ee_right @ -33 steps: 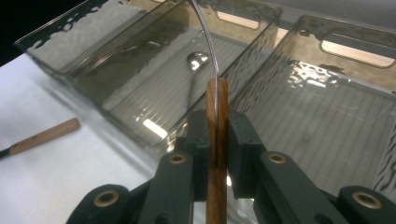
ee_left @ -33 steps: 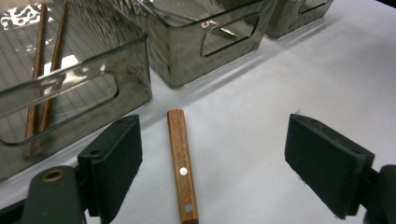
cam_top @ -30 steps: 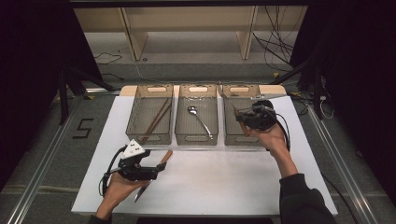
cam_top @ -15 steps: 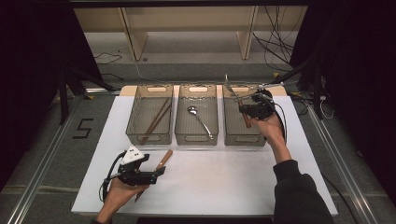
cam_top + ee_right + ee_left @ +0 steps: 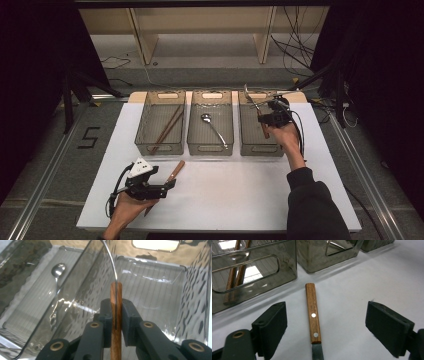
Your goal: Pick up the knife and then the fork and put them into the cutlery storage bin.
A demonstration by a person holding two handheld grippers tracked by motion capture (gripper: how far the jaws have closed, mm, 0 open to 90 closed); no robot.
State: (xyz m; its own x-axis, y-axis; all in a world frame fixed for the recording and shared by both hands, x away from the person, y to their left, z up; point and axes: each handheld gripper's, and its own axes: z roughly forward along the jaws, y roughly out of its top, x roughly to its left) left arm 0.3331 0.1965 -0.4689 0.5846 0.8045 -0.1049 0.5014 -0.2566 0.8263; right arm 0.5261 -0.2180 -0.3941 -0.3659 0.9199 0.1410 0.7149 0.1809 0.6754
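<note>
right gripper (image 5: 266,118): jaws clamped on the wooden handle of a fork (image 5: 116,322), metal neck curving up and away from the pads, tines lifted toward the far edge of the counter in the high view. the gripper hangs over the right-hand bin (image 5: 246,145), the one nearest the right edge of the counter; its ribbed floor shows bare under the jaws in the right gripper view. through the bin's clear wall, the middle bin (image 5: 210,148) holds a spoon (image 5: 58,269). the left-hand bin (image 5: 160,149) holds chopsticks (image 5: 167,128).

left gripper (image 5: 325,322): jaws wide apart, nothing pressed. a wooden-handled knife (image 5: 313,312) lies flat on the counter between the jaws, handle pointing toward the bins, blade running back under the gripper. pads stand clear of the handle on both sides. this is near the front left corner of the counter (image 5: 230,200).

step in hand, as i read it: sorting cutlery into bins by kind. fork is over its bin, not yet released; knife is lined up for a pick, not yet grasped.

next move, judgement: right hand needs to lower the fork until it is well inside the walls, tip it toward level, then part the jaws so it lands flat rather than hanging on the rim. left hand needs to come down on the knife handle, pads square to its sides, and close there, not on the blade.
</note>
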